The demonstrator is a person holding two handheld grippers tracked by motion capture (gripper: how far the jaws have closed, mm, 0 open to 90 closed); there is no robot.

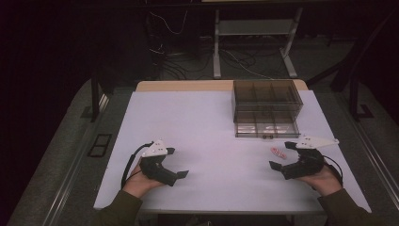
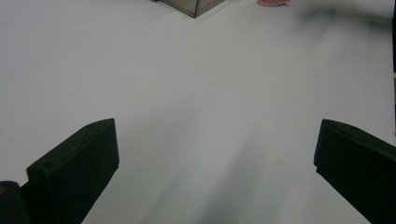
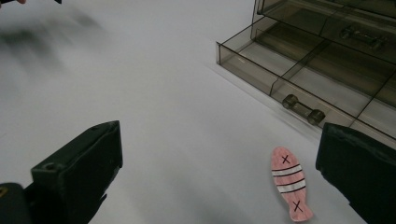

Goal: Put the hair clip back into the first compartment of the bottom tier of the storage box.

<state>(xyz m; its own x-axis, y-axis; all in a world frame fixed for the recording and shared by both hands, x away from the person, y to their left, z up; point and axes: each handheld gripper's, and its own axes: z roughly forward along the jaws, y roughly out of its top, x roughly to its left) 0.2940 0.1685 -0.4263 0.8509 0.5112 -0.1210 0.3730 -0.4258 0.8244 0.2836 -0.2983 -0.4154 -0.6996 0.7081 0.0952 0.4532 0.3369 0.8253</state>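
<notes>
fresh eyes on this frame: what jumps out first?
The smoky clear drawer box at the table's far right, its bottom drawer pulled open. Next, the small pink fish-shaped piece lying flat on the white table in front of it, just ahead of the right claw. Both claws rest open; the left claw is near the front edge.
</notes>
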